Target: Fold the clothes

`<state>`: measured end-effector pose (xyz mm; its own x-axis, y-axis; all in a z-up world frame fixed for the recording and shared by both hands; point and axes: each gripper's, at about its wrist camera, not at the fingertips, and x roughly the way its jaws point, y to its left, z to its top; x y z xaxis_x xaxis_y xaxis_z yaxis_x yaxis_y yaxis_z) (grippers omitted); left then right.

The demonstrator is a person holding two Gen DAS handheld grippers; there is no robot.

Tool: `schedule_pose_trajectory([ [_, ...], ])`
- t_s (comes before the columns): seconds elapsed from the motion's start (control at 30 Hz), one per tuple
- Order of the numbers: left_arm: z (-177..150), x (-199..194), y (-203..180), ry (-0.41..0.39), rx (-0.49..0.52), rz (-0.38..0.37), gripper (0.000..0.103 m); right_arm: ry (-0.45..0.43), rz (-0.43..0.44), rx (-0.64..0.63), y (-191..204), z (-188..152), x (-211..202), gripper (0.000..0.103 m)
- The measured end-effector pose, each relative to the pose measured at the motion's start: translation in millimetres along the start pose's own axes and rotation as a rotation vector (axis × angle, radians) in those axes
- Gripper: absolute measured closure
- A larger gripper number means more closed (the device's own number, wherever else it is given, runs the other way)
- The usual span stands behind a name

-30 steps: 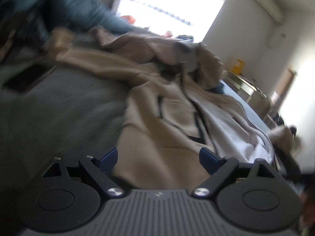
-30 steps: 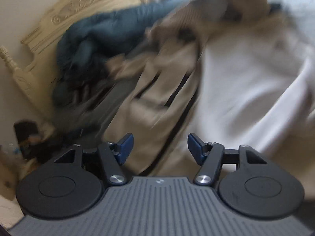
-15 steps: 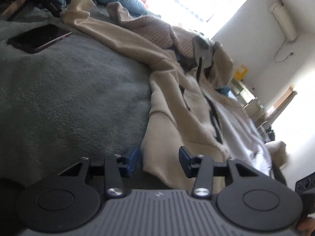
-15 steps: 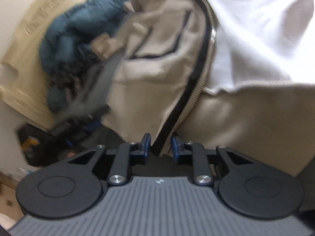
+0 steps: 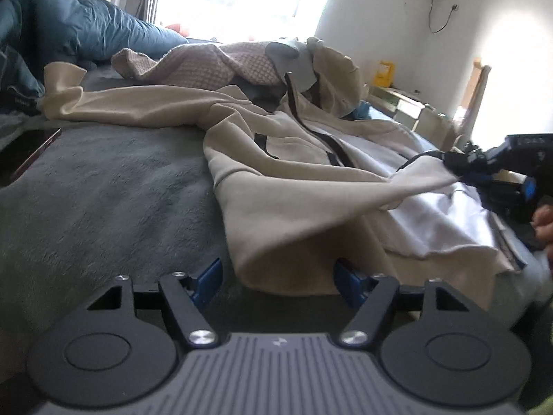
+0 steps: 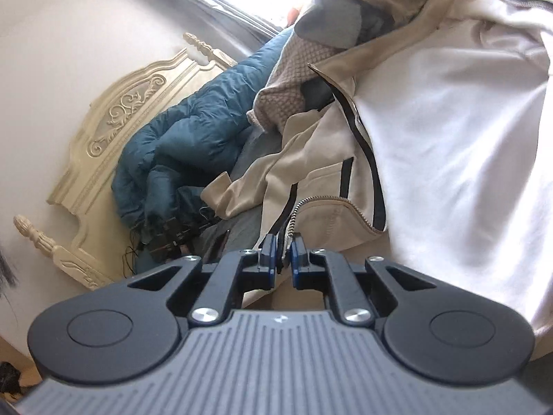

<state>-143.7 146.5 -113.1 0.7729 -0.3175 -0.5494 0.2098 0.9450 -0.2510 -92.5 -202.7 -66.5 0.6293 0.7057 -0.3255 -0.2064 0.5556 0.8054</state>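
Note:
A beige zip jacket (image 5: 283, 207) with a black zipper and white lining (image 5: 432, 214) lies spread on the grey blanket (image 5: 103, 200). My left gripper (image 5: 276, 278) sits low at the jacket's near hem. A fold of the hem lies between its blue fingers (image 5: 209, 276), the jaws are opening and the pads do not press it. My right gripper (image 6: 281, 256) is closing tight on the jacket's zipper edge (image 6: 293, 218). In the left wrist view the right gripper (image 5: 459, 169) holds that front flap lifted off the bed at the right.
A dark phone (image 5: 24, 152) lies on the blanket at the left. A blue duvet (image 5: 86, 27) and a knitted pinkish garment (image 5: 214, 62) are heaped at the far side by the carved headboard (image 6: 114, 131). A person's hand (image 5: 544, 221) shows at the right edge.
My right gripper went from open to pinched on the zipper edge and raised the flap. My left gripper narrowed around the hem, then widened again, and its view levelled out.

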Motion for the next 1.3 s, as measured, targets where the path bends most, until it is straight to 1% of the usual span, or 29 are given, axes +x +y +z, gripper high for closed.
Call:
schedule_pose_trajectory([
  [0.1, 4.0, 18.0, 2.3, 0.007, -0.041, 0.039, 0.056, -0.01, 0.011, 0.037, -8.1, 0.5, 5.4, 0.096],
  [0.13, 4.6, 21.9, 2.3, 0.011, -0.043, 0.065, 0.069, -0.013, 0.014, 0.045, -9.9, 1.5, 6.4, 0.096],
  [0.17, 5.2, 23.1, 1.5, 0.009, -0.042, 0.092, 0.09, -0.016, 0.017, 0.052, -11.7, 2.5, 7.2, 0.096],
  [0.2, 7.2, 20.2, 1.6, 0.004, -0.048, 0.104, 0.1, -0.016, 0.018, 0.053, -12.0, 2.4, 7.5, 0.096],
  [0.27, 12.8, 9.1, 0.3, -0.017, -0.057, 0.13, 0.1, -0.016, 0.017, 0.051, -11.9, 1.6, 7.9, 0.096],
  [0.33, 19.0, -13.2, -6.1, -0.077, 0.004, 0.202, 0.1, -0.011, 0.023, 0.03, -8.8, 0.1, 4.6, 0.096],
  [0.43, 25.7, -46.5, -10.5, -0.118, 0.079, 0.25, 0.1, 0.025, 0.058, 0.018, -5.6, -4.4, -0.2, 0.096],
  [0.5, 24.1, -53.8, -12.4, -0.095, 0.12, 0.267, 0.1, 0.058, 0.072, -0.002, -2.4, -10.9, -1.7, 0.096],
  [0.53, 23.0, -56.8, -13.4, -0.081, 0.141, 0.275, 0.1, 0.075, 0.064, -0.016, -2.0, -15.9, -0.8, 0.096],
  [0.6, 14.3, -51.5, -15.7, -0.037, 0.175, 0.297, 0.1, 0.107, 0.043, -0.043, -2.0, -26.3, 1.4, 0.096],
  [0.67, 2.8, -41.4, -13.1, 0.015, 0.185, 0.316, 0.1, 0.138, 0.022, -0.069, -2.1, -36.6, 3.7, 0.096],
  [0.73, -6.8, -32.3, -11.7, 0.043, 0.205, 0.333, 0.1, 0.171, -0.004, -0.046, -10.9, -46.7, 8.3, 0.096],
  [0.87, -15.3, -27.4, -12.8, 0.062, 0.277, 0.35, 0.1, 0.237, -0.096, -0.011, -31.4, -67.7, 18.5, 0.096],
  [0.9, -15.3, -26.7, -12.8, 0.069, 0.292, 0.348, 0.099, 0.249, -0.102, -0.011, -34.0, -71.3, 20.1, 0.096],
  [0.93, -14.7, -27.8, -10.7, 0.079, 0.3, 0.339, 0.096, 0.259, -0.104, -0.014, -33.1, -72.8, 20.2, 0.096],
  [0.97, -14.2, -31.0, -8.6, 0.085, 0.297, 0.33, 0.09, 0.268, -0.105, -0.018, -31.6, -73.8, 20.0, 0.094],
  [1.0, -12.7, -34.9, -5.1, 0.094, 0.271, 0.321, 0.085, 0.275, -0.109, -0.038, -27.5, -73.2, 19.1, 0.093],
  [1.03, -10.9, -39.0, -1.1, 0.104, 0.239, 0.311, 0.073, 0.279, -0.117, -0.065, -22.6, -71.9, 17.2, 0.091],
  [1.07, -8.3, -44.3, 6.8, 0.118, 0.175, 0.29, 0.066, 0.278, -0.121, -0.083, -18.6, -69.6, 14.3, 0.089],
  [1.1, -5.6, -49.9, 15.8, 0.134, 0.103, 0.267, 0.066, 0.278, -0.125, -0.099, -14.7, -67.1, 11.2, 0.089],
  [1.17, 0.2, -61.9, 37.9, 0.139, -0.062, 0.191, 0.066, 0.262, -0.109, -0.101, -11.5, -61.7, 3.9, 0.085],
  [1.2, 2.4, -67.8, 49.8, 0.132, -0.145, 0.15, 0.066, 0.254, -0.097, -0.093, -11.0, -59.0, 1.2, 0.084],
  [1.23, 2.8, -72.9, 59.2, 0.118, -0.217, 0.115, 0.066, 0.246, -0.09, -0.083, -11.9, -56.4, 0.5, 0.08],
  [1.27, 2.7, -75.6, 66.1, 0.104, -0.27, 0.087, 0.065, 0.238, -0.083, -0.072, -13.0, -53.8, 0.2, 0.076],
  [1.3, 2.6, -77.7, 72.5, 0.089, -0.319, 0.06, 0.064, 0.232, -0.081, -0.06, -15.6, -52.3, 1.0, 0.075],
])
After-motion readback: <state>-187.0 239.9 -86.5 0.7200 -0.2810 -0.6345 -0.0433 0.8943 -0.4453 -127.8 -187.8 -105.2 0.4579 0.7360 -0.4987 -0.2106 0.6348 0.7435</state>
